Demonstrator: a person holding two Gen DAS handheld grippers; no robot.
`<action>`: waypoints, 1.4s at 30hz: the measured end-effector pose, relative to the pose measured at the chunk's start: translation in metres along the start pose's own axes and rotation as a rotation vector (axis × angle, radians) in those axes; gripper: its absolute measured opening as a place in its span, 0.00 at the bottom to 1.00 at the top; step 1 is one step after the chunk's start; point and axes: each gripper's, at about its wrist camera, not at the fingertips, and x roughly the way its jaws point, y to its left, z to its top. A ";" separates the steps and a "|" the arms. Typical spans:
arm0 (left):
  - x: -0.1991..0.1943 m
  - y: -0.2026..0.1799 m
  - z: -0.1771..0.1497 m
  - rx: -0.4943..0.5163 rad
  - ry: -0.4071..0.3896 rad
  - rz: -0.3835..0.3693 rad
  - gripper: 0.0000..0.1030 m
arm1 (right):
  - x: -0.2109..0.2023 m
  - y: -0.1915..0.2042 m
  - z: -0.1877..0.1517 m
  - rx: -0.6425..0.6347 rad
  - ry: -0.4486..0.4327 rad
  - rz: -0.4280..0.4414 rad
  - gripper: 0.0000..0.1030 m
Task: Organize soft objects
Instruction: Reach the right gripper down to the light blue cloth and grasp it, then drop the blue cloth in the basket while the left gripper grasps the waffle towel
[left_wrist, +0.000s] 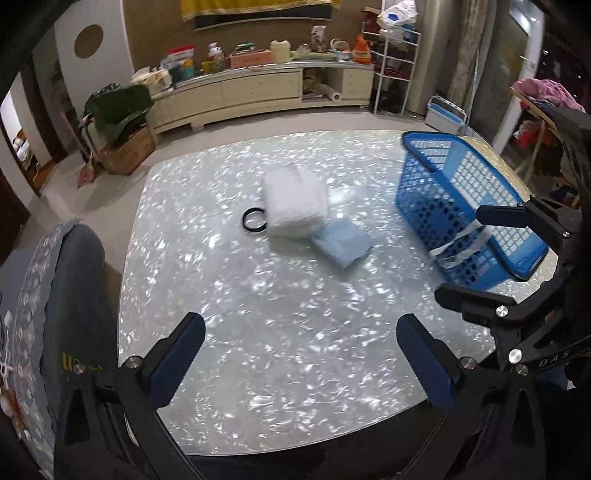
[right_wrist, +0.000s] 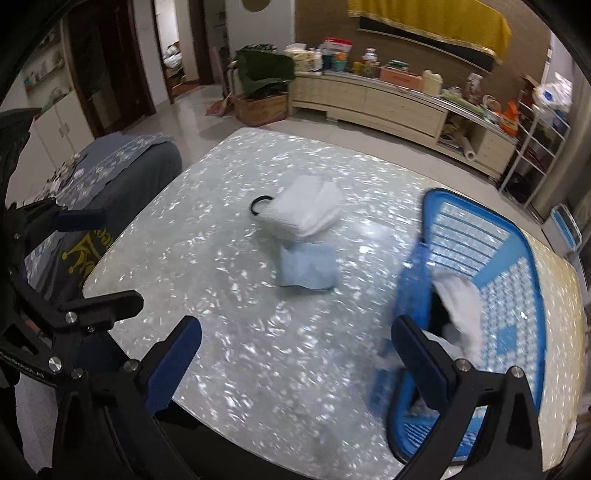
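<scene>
On the pearly white table (left_wrist: 229, 295) lie a folded white towel (left_wrist: 295, 203) (right_wrist: 306, 206), a folded light blue cloth (left_wrist: 341, 243) (right_wrist: 308, 267) just in front of it, and a black hair ring (left_wrist: 254, 220) (right_wrist: 260, 205) touching the towel's left side. A blue mesh basket (left_wrist: 461, 206) (right_wrist: 509, 258) stands at the table's right, with a white cloth (right_wrist: 461, 306) inside, partly draped over its near rim. My left gripper (left_wrist: 303, 354) (right_wrist: 103, 258) hovers open over the table's near side, holding nothing. My right gripper (right_wrist: 299, 354) (left_wrist: 476, 258) is open too, its right finger by the basket's near corner.
A grey patterned chair cover (left_wrist: 55, 295) (right_wrist: 122, 166) stands against the table's left edge. Beyond the table are tiled floor, a long low cabinet (left_wrist: 258, 88) loaded with clutter, a cardboard box (left_wrist: 125, 151) and a white wire rack (left_wrist: 395, 70).
</scene>
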 end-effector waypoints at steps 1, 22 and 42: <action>0.003 0.006 -0.001 -0.009 0.005 0.002 1.00 | 0.005 0.005 0.003 -0.007 0.005 0.004 1.00; 0.099 0.074 0.003 -0.083 0.108 -0.001 1.00 | 0.130 0.029 0.036 -0.006 0.165 -0.003 0.84; 0.160 0.081 0.030 -0.040 0.139 -0.031 1.00 | 0.196 0.011 0.048 0.076 0.238 -0.074 0.29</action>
